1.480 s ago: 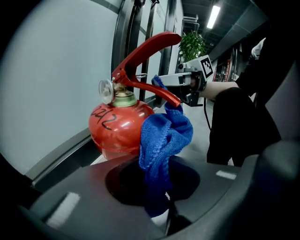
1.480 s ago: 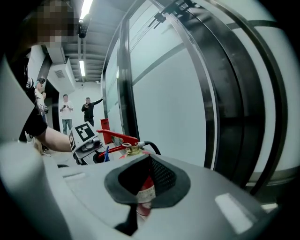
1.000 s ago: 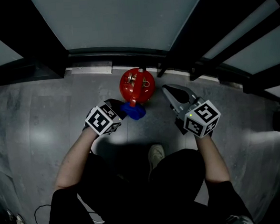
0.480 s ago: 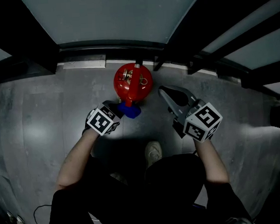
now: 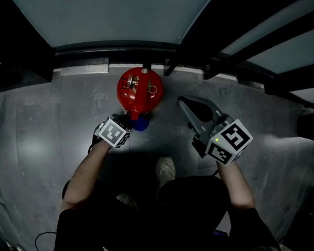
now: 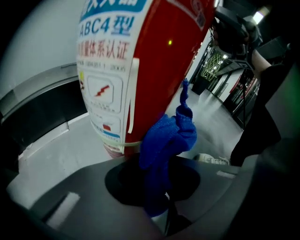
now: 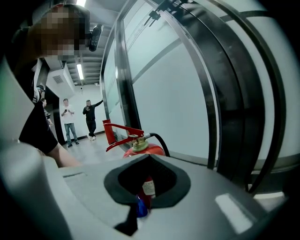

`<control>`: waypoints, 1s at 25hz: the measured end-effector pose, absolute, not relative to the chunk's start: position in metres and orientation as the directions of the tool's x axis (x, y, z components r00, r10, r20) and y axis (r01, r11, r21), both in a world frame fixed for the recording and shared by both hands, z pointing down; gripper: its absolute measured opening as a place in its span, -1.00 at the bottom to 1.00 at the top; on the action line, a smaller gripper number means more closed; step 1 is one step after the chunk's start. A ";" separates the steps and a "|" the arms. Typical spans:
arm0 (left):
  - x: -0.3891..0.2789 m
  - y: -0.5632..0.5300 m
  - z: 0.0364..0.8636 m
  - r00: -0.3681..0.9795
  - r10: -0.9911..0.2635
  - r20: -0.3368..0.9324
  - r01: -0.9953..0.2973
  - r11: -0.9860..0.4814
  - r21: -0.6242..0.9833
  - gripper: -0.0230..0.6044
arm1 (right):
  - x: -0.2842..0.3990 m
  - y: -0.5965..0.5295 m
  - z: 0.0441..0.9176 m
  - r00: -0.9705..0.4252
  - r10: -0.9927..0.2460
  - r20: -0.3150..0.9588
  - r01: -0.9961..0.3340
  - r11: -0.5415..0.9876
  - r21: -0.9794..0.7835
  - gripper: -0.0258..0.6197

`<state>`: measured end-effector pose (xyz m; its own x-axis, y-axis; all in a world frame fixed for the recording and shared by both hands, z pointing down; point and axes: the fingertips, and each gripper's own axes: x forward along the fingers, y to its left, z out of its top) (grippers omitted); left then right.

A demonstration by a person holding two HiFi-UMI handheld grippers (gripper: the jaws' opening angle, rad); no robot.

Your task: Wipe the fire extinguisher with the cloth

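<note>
The left gripper has its fingers pinched shut on a blue cloth. The cloth is pressed against the lower side of the red fire extinguisher, which stands upright on the grey floor just before a glass wall. To its right and apart from it, the right gripper hangs with its fingers closed together, holding nothing.

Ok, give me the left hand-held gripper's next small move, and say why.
Probably slide the cloth up the red side of the fire extinguisher. The left hand-held gripper is shut on the cloth, which sits low against it beside the label, with most of the body above.
</note>
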<state>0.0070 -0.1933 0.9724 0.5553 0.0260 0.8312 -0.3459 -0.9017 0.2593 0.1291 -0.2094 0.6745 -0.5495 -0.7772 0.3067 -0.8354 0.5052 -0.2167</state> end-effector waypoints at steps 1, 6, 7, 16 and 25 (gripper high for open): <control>0.006 -0.195 0.978 0.540 0.021 0.842 -0.351 -0.903 0.247 -0.71 | 0.130 -0.208 0.676 -0.549 -0.776 0.311 -0.836 0.505 -0.217 -0.91; 0.007 -0.200 0.992 0.549 0.028 0.835 -0.431 -0.847 0.312 -0.71 | 0.137 -0.206 0.680 -0.545 -0.773 0.323 -0.838 0.501 -0.216 -0.91; 0.007 -0.202 0.997 0.555 0.027 0.831 -0.447 -0.833 0.325 -0.71 | 0.139 -0.205 0.681 -0.544 -0.774 0.325 -0.839 0.498 -0.218 -0.91; 0.006 -0.203 1.027 0.535 0.008 0.845 -0.588 -0.714 0.380 -0.71 | 0.147 -0.203 0.691 -0.532 -0.770 0.352 -0.847 0.484 -0.220 -0.91; -0.008 -0.185 1.003 0.581 -0.026 0.814 -0.518 -0.783 0.344 -0.71 | 0.132 -0.211 0.693 -0.560 -0.749 0.353 -0.828 0.517 -0.216 -0.91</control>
